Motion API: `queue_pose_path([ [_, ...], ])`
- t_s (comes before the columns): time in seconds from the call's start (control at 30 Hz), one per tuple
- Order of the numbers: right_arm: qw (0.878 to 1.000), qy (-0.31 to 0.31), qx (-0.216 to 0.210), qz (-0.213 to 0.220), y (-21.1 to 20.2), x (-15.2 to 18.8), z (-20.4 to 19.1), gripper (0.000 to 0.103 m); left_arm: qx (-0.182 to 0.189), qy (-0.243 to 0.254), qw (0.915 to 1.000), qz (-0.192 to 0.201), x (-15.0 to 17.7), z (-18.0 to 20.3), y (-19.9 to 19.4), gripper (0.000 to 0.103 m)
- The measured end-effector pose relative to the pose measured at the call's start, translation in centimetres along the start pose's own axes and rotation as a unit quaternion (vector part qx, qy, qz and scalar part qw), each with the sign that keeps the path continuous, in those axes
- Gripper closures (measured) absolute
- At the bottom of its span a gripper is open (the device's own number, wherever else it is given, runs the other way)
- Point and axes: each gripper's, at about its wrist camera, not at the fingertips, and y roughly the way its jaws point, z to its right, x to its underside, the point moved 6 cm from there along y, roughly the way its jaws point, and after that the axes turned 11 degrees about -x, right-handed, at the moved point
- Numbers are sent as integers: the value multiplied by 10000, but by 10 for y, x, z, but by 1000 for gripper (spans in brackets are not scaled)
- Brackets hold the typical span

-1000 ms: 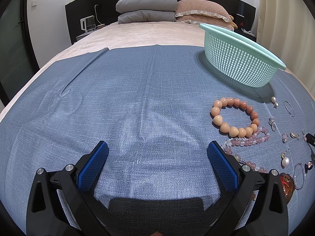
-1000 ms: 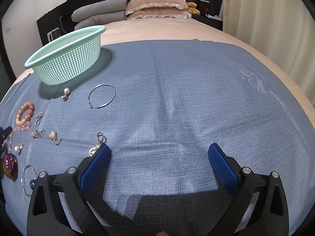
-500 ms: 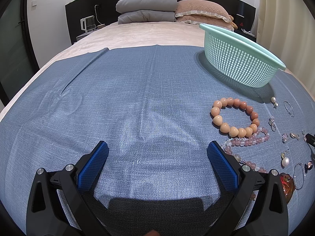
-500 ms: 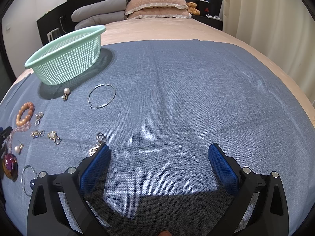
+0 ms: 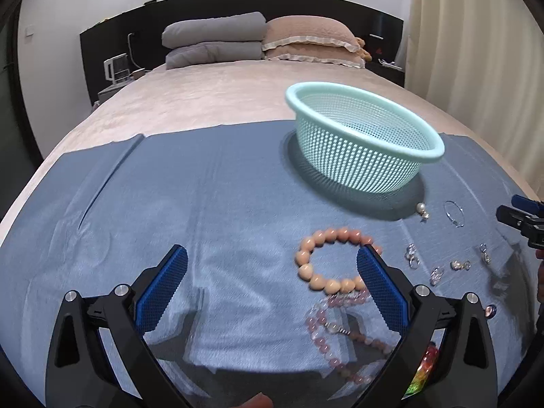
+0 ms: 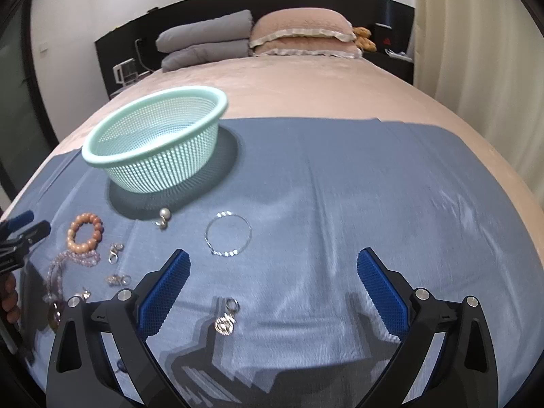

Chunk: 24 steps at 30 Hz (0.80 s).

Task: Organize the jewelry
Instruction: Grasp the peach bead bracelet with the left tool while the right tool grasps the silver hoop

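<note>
1. The left tongs (image 5: 272,280) hang wide apart and empty above the blue cloth (image 5: 210,204) spread over the bed (image 5: 210,98).
2. Just beside their right pad lies the peach bead bracelet (image 5: 331,260), flat on the cloth, with the pink bead strand (image 5: 335,323) touching its near edge and trailing under that pad.
3. Beyond the bracelet stands the mint mesh basket (image 5: 365,142), upright on the cloth near its far edge; nothing can be seen inside it.
4. Near the basket's foot sits a pearl earring (image 5: 422,209), and just right of it a thin silver hoop (image 6: 227,234).
5. Small silver charms (image 5: 438,265) are scattered between the bracelet and the cloth's right side.
6. The right tongs (image 6: 272,280) are likewise spread wide, holding nothing, above the cloth.
7. A round silver pendant (image 6: 226,319) lies between their pads, nearer the left one, touching neither.
8. Grey pillows (image 6: 204,44) and pink pillows (image 6: 302,30) are stacked at the headboard, well apart from the jewelry.
</note>
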Motion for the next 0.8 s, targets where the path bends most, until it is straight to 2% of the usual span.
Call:
queue_pose_path([
  [0.17,9981,-550,-165,-215,32,-15,-20,11,283,326,9987,-286,-9,27,28,6],
  [0.23,9976,-492,-341,-342,45,-11,-21,17,422,421,9975,-374,-5,38,36,6],
  [0.27,9971,-416,-427,-466,55,-6,-21,29,451,471,9970,-415,-2,41,41,6],
  [0.3,9961,-335,-495,-656,66,1,-18,35,472,560,9961,-483,2,47,46,6],
  [0.33,9950,-299,-504,-812,75,7,-16,36,502,666,9949,-565,6,53,51,6],
  [0.43,9952,-401,-423,-783,79,11,-19,36,331,908,9932,-654,9,64,61,5],
  [0.53,9950,-521,-433,-731,75,12,-26,48,373,879,9933,-645,9,65,62,7],
  [0.6,9944,-620,-482,-703,73,12,-33,62,383,853,9938,-598,11,62,59,19],
  [0.63,9945,-662,-434,-691,73,13,-34,62,349,831,9943,-564,11,61,57,23],
  [0.7,9946,-692,-406,-663,71,14,-37,62,355,828,9946,-523,12,61,53,41],
  [0.73,9947,-689,-404,-652,70,15,-37,63,393,864,9943,-489,12,61,51,45],
  [0.8,9944,-729,-377,-662,68,17,-38,63,513,975,9929,-455,15,65,47,65],
])
